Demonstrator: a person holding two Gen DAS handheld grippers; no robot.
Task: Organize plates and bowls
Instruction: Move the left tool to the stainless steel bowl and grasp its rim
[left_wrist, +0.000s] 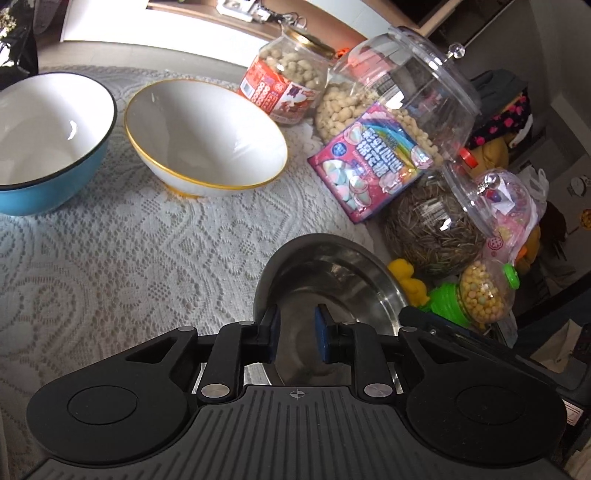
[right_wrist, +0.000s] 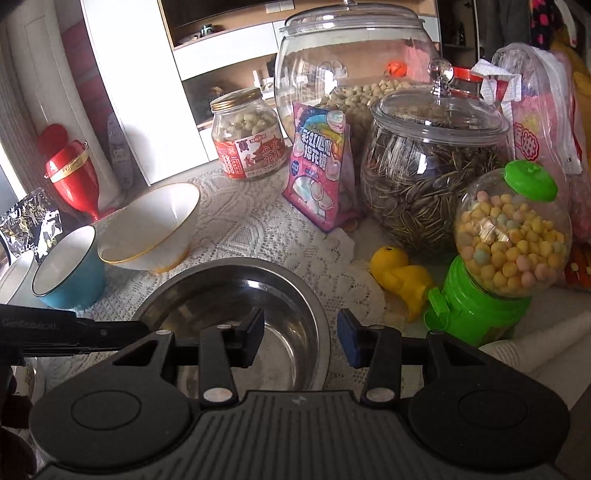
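Observation:
A steel bowl rests on the lace tablecloth close in front of both grippers. My left gripper is at its near left rim, its blue pads a little apart with the bowl's inner wall showing between them. The right gripper is open, its fingers standing either side of the bowl's right rim without pressing on it. Further left sit a white bowl with a gold rim and a blue bowl with a white inside, side by side and upright.
Crowding the right side are a peanut jar, a big clear jar, a pink marshmallow packet, a sunflower seed jar, a yellow toy duck and a green candy dispenser. A red vase stands far left.

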